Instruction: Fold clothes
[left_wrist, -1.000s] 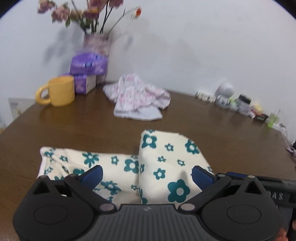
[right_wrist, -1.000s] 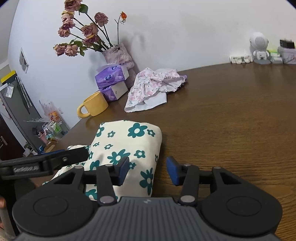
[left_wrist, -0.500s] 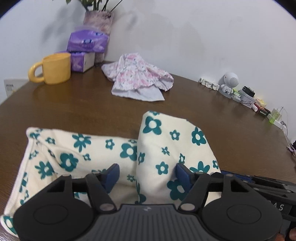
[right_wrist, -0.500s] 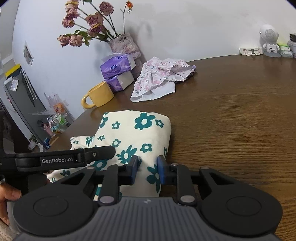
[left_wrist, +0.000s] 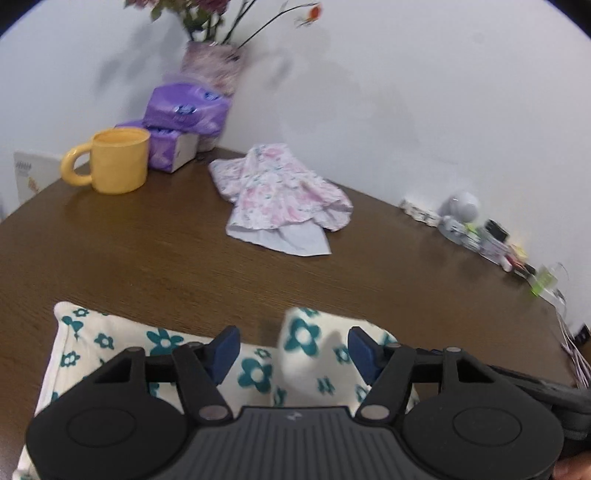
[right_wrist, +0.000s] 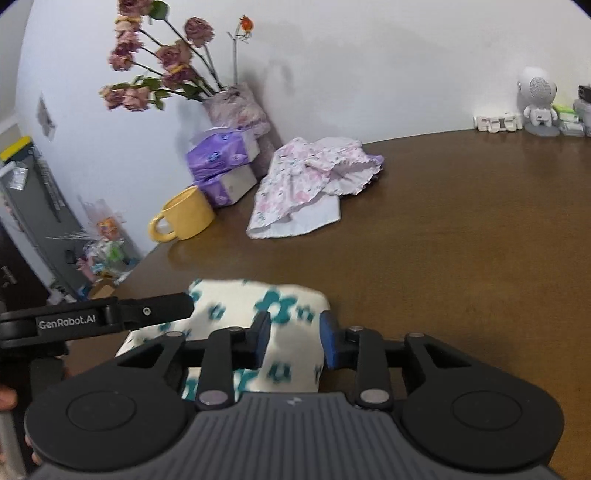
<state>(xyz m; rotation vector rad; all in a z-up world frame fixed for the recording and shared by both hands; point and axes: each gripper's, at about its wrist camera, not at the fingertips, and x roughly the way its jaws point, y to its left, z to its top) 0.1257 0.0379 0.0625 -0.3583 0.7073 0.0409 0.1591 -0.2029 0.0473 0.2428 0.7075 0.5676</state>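
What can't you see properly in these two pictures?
- Flowered cloth: near part hidden behind the left gripper in the left view; print blurred in the right view.
- Small items by the wall: blurred, too small to name.
- Flowers: cut off by the left view's top edge.

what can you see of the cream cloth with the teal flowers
The cream cloth with teal flowers looks like soft woven cotton printed with teal daisy shapes. It lies near the front edge of the brown wooden table, partly folded: its right end is doubled over into a raised, rounded fold, while the left part lies flat with a stitched hem. The left tongs straddle that fold, and the right tongs bracket its right edge; the blur hides whether the pads press it.
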